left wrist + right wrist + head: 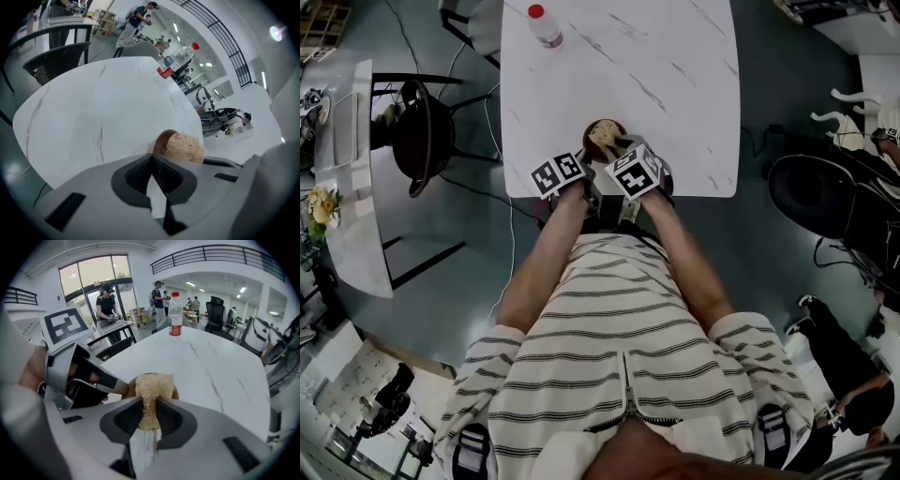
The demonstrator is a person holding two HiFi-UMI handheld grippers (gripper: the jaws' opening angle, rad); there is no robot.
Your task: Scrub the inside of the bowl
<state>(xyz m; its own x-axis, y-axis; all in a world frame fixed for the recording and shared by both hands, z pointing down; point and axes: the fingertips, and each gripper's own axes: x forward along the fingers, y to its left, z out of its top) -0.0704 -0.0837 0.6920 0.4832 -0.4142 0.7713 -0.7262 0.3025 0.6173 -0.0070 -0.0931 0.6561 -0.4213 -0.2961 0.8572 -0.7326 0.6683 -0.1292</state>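
Findings, taken view by view.

My left gripper [151, 159]: the jaws are drawn together at the tips, with only a sliver of tabletop showing between them lower down. The tips sit on the near rim of the bowl [160, 140]. The right gripper view agrees: this gripper's tip lies against the bowl's left edge.

My right gripper [149, 404]: the jaws are narrow and clamped on a straw-coloured fibre scrubber [152, 389]. The lower end of the scrubber is pinched between the pads. Its upper end stands out past the jaw tips and sits inside the bowl, covering most of the opening.

The bowl is small, brown and round. In the head view it stands upright on the white marble-patterned table [675, 56], close to the near edge, directly ahead of both grippers. The two marker cubes lie side by side just behind it. How far down the scrubber reaches inside the bowl I cannot tell.

Other items: a clear plastic bottle [546, 26] with a red cap and red label stands at the far end of the table, well apart from the bowl. A dark chair [422, 136] stands off the table's left side.
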